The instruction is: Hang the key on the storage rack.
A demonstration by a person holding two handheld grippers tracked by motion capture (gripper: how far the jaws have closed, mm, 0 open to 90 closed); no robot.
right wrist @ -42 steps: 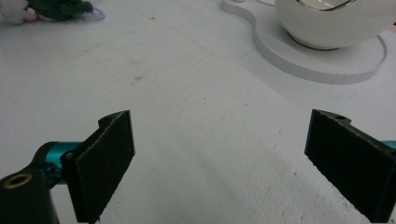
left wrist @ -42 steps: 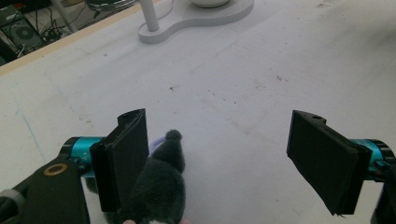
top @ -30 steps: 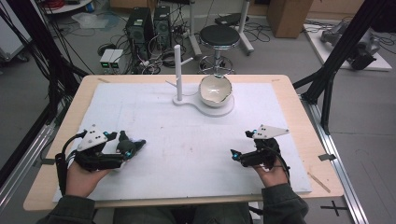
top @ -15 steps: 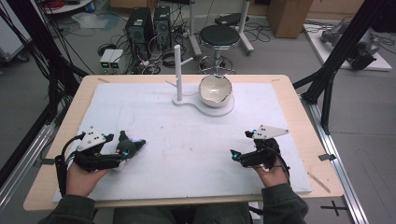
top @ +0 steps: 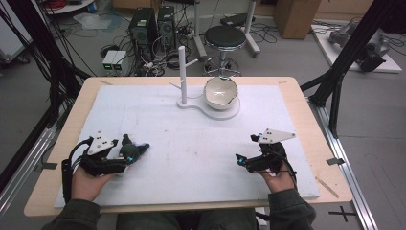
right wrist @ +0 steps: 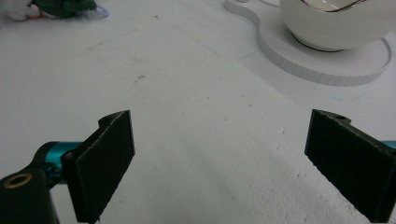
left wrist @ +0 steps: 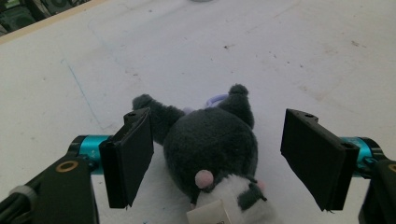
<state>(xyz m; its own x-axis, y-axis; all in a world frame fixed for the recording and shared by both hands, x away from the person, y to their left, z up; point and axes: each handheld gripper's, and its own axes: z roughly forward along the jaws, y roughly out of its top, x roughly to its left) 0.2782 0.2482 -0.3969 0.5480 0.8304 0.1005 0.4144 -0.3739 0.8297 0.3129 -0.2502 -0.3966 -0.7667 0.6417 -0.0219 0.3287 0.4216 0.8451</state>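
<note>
A dark grey plush toy (left wrist: 210, 144) with a white face and a paper tag lies on the white mat (top: 191, 153). It sits between the jaws of my left gripper (left wrist: 222, 158), which stand apart on either side without touching it. In the high view my left gripper (top: 134, 148) is at the near left of the table. My right gripper (top: 247, 149) rests at the near right, open with nothing between its jaws (right wrist: 224, 163). Far off at the top left of the right gripper view lies the plush toy (right wrist: 60, 7).
A white bowl (top: 220, 91) sits on a flat white base (top: 230, 114) at the far middle of the mat, beside an upright white post (top: 182, 72). The bowl (right wrist: 336, 23) is ahead of the right gripper. The wooden table edge (top: 316, 124) borders the mat.
</note>
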